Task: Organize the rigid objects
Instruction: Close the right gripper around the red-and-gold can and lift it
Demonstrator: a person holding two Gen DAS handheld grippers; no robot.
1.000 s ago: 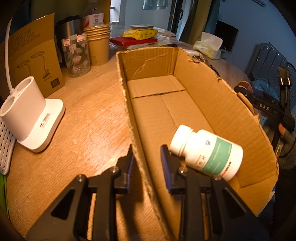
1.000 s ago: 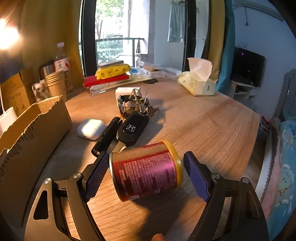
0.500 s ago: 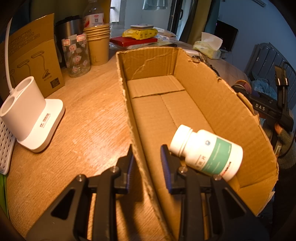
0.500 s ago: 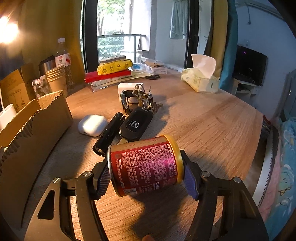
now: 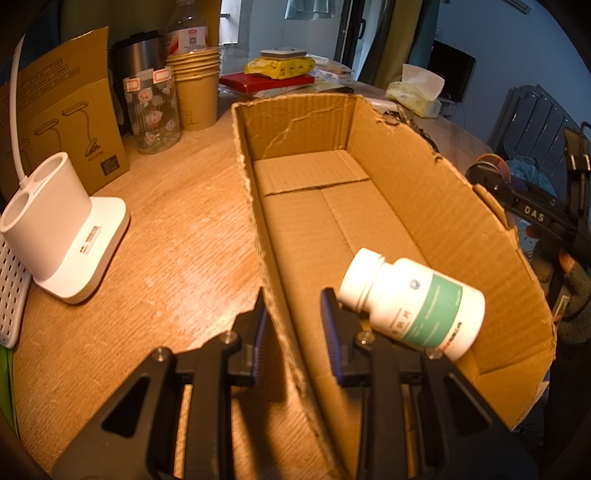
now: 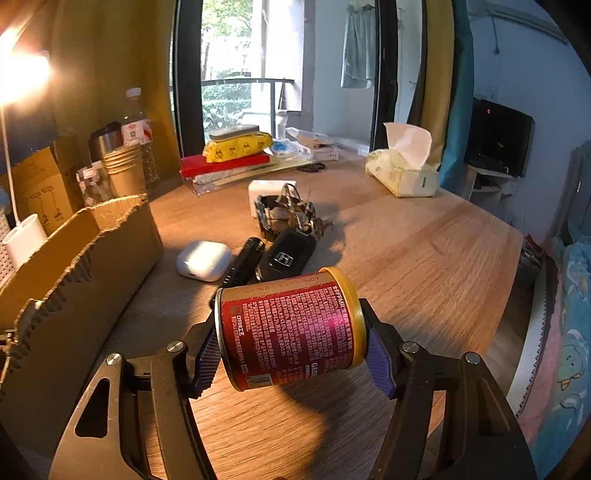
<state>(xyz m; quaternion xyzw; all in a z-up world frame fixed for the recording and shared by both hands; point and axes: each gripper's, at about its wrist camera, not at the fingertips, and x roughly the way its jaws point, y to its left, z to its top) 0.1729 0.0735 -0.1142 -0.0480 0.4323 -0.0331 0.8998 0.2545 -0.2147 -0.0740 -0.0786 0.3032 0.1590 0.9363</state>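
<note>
Right wrist view: red can [image 6: 290,332] with gold rim and dense white print, lying sideways, centre-low in frame, lifted clear of the wooden table [image 6: 424,258]. Right gripper [image 6: 291,354] clenched on it, one blue pad on each end. Behind the can, mid-frame: one white earbud case [image 6: 203,260], one black flashlight [image 6: 242,266], one car key fob [image 6: 286,256], one bunch of keys [image 6: 291,210]. One tissue box [image 6: 404,175] at upper right. Torn edge of the cardboard box [image 6: 81,258] along the left.

Left wrist view: one white pill bottle [image 5: 412,299] with green label and white cap, lying on its side at lower right, inside the cardboard box [image 5: 424,184]. Nothing else seen in the box; long, open-topped, ragged rims. Left gripper [image 5: 293,325] straddling the box's near left wall, one blue pad outside, one inside; jaws narrow, but grasping or merely around the wall: cannot tell. Upper left: one stack of paper cups [image 5: 195,88], one patterned glass [image 5: 153,110], one steel flask [image 5: 135,55], one water bottle [image 5: 186,26]. Left edge: one white lamp base [image 5: 59,221] with two round holes.
</note>
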